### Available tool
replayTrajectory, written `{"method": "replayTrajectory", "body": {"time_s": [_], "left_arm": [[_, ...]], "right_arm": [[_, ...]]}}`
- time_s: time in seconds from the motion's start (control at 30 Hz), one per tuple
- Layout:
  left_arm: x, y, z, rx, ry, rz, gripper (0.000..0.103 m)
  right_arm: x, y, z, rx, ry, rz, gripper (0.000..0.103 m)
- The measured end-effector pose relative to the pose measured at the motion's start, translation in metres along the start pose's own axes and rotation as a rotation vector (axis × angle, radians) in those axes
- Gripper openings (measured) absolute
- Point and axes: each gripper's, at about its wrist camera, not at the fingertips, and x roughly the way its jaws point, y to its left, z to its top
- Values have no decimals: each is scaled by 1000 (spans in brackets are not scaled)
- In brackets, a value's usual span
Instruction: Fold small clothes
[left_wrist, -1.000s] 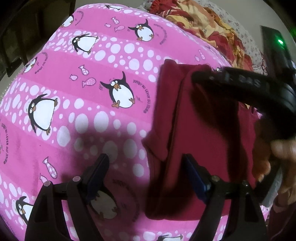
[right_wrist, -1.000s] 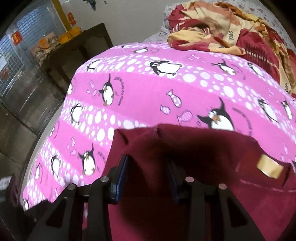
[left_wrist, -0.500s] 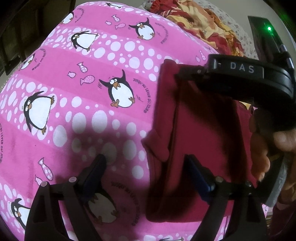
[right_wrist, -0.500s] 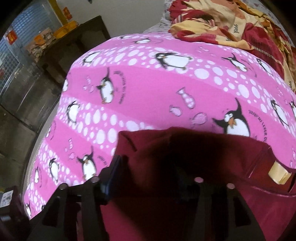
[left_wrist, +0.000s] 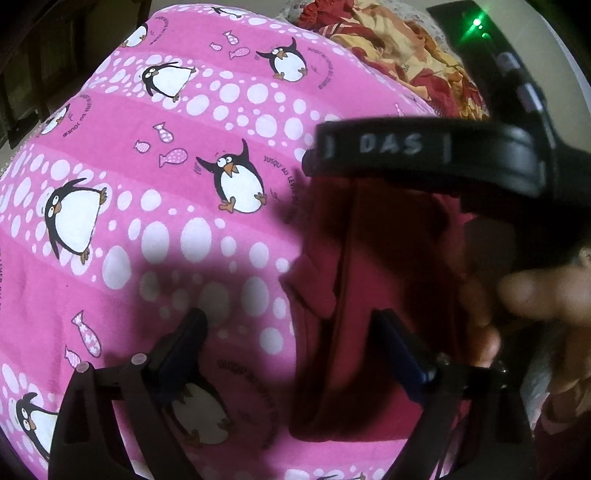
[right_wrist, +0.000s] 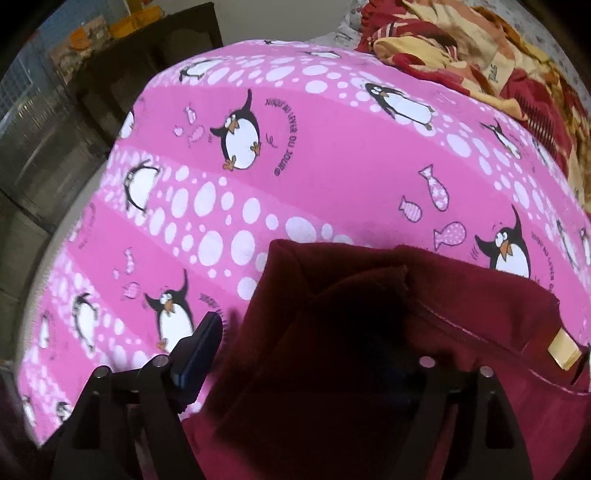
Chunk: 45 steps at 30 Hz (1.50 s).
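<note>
A dark red small garment (left_wrist: 373, 295) lies partly folded on the pink penguin-print sheet (left_wrist: 155, 206). In the right wrist view the garment (right_wrist: 369, 317) fills the lower middle, with a tan label (right_wrist: 563, 349) at its right. My left gripper (left_wrist: 291, 345) is open, its jaws astride the garment's left edge just above the sheet. My right gripper (right_wrist: 306, 350) is open over the garment; its right finger is hidden by a fold of the cloth. Its black body (left_wrist: 424, 162) shows over the garment in the left wrist view.
A crumpled red and yellow blanket (right_wrist: 480, 48) lies at the far side of the bed. Dark furniture (right_wrist: 147, 48) stands beyond the sheet's left edge. A hand (left_wrist: 535, 295) holds the right gripper at the right of the left wrist view.
My right gripper was shut on a fold of the garment and has now opened wide, letting the fold drop. The right gripper's body has moved left over the garment. My left gripper stays open.
</note>
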Motion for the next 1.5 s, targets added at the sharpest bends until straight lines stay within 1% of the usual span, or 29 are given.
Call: {"method": "replayTrajectory", "body": {"time_s": [0.03,0.07,0.1,0.13,0.17,0.2,0.27,0.33,0.4,0.43,0.47,0.5,0.53,0.57,0.63,0.67,0.73,0.77,0.8,0.9,1.0,1.07,1.23,1.27,1.3,1.33,1.37,1.4,1.5], "left_arm": [[0,-1,0,1,-1,5,93],[0,-3,-1,4,-3,12,93],[1,-4,-1,6,-6,16,93],[1,-7,-1,5,-9,18,93],[1,-9,-1,3,-12,17,93],[2,-10,-1,1,-14,13,93],[2,-13,1,0,-14,1,93],[2,-19,2,5,-15,-23,93],[2,-27,3,24,-20,-49,88],[1,-30,4,33,-19,-59,74],[0,-35,4,42,-13,-70,53],[0,-40,3,52,-2,-87,46],[0,-43,4,56,-3,-89,40],[-3,-46,3,64,-16,-89,33],[-9,-52,3,80,-30,-109,23],[-14,-55,2,88,-41,-121,23],[-23,-62,0,117,-68,-130,22],[-26,-66,0,130,-75,-131,22],[-28,-69,0,141,-79,-132,22],[-30,-77,0,154,-82,-135,22],[-32,-82,0,169,-86,-125,22],[-32,-81,-1,170,-82,-124,22],[-30,-81,-1,166,-71,-110,22],[-29,-81,-1,165,-68,-107,22],[-29,-81,-1,166,-67,-103,22],[-30,-81,-2,166,-67,-103,22],[-30,-82,-3,167,-67,-106,22],[-31,-83,-3,169,-68,-107,22],[-34,-90,-7,182,-66,-103,22]], "right_arm": [[0,0,-1,-4,-3,-13,78],[-1,1,-4,-17,-9,-40,66],[-5,-1,-5,-21,-16,-37,55],[-8,-4,-6,-19,-20,-20,49],[-13,-9,-8,-18,-22,10,36],[-19,-14,-9,-9,-24,41,28],[-33,-27,-12,28,-39,120,22],[-49,-36,-15,48,-65,172,20],[-60,-43,-18,64,-77,203,19],[-65,-49,-20,73,-80,217,19],[-69,-53,-22,82,-81,228,19],[-71,-56,-26,88,-82,236,19],[-75,-62,-29,98,-84,245,19],[-77,-62,-27,106,-85,254,19],[-80,-72,-30,135,-80,285,20],[-82,-78,-30,165,-78,306,22],[-89,-90,-33,242,-95,341,41],[-90,-95,-35,271,-106,352,60],[-93,-98,-36,295,-114,365,70],[-93,-94,-34,300,-101,369,73],[-89,-76,-26,236,-88,331,79],[-83,-65,-20,179,-61,300,79],[-58,-45,-7,95,-20,203,79],[-54,-42,-7,82,-12,184,75],[-53,-42,-9,74,-20,168,56],[-54,-44,-11,71,-34,161,47],[-57,-48,-15,81,-49,172,36],[-61,-53,-17,94,-63,186,31],[-72,-66,-24,118,-90,214,26]]}}
